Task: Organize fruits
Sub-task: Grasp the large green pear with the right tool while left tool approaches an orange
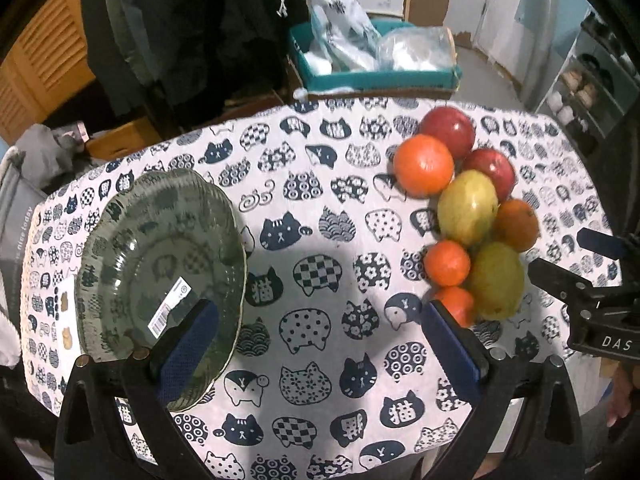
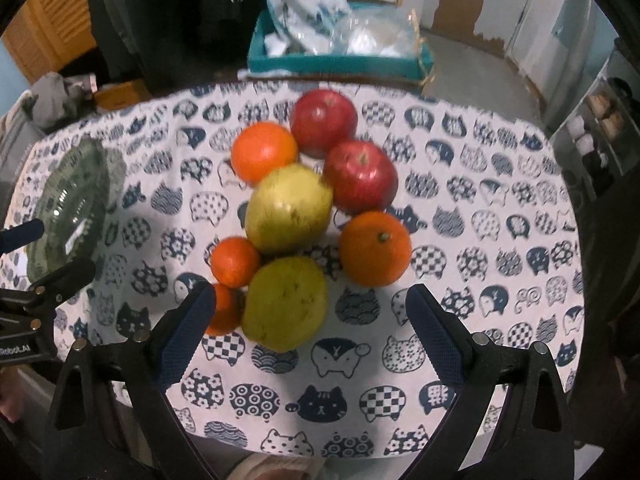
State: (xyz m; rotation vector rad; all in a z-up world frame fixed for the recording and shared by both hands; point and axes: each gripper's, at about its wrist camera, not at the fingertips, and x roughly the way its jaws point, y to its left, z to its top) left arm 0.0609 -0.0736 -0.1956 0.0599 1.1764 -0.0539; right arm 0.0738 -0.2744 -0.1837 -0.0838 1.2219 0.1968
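Note:
A pile of fruit lies on the cat-print tablecloth (image 1: 320, 280): two red apples (image 2: 362, 174), two yellow-green pears (image 2: 285, 304), and several oranges (image 2: 374, 248). A green glass plate (image 1: 160, 264) with a barcode sticker sits at the table's left. My left gripper (image 1: 320, 320) hangs open over the cloth between plate and fruit, its left finger over the plate's rim. My right gripper (image 2: 310, 308) is open above the near side of the pile, the near pear between its fingers and untouched.
A teal box (image 1: 376, 72) with plastic bags stands beyond the table's far edge. Wooden louvred doors (image 1: 48, 60) and dark clothing fill the back left. Shelves (image 1: 580, 92) stand at the far right. The right side of the cloth (image 2: 500, 220) holds no objects.

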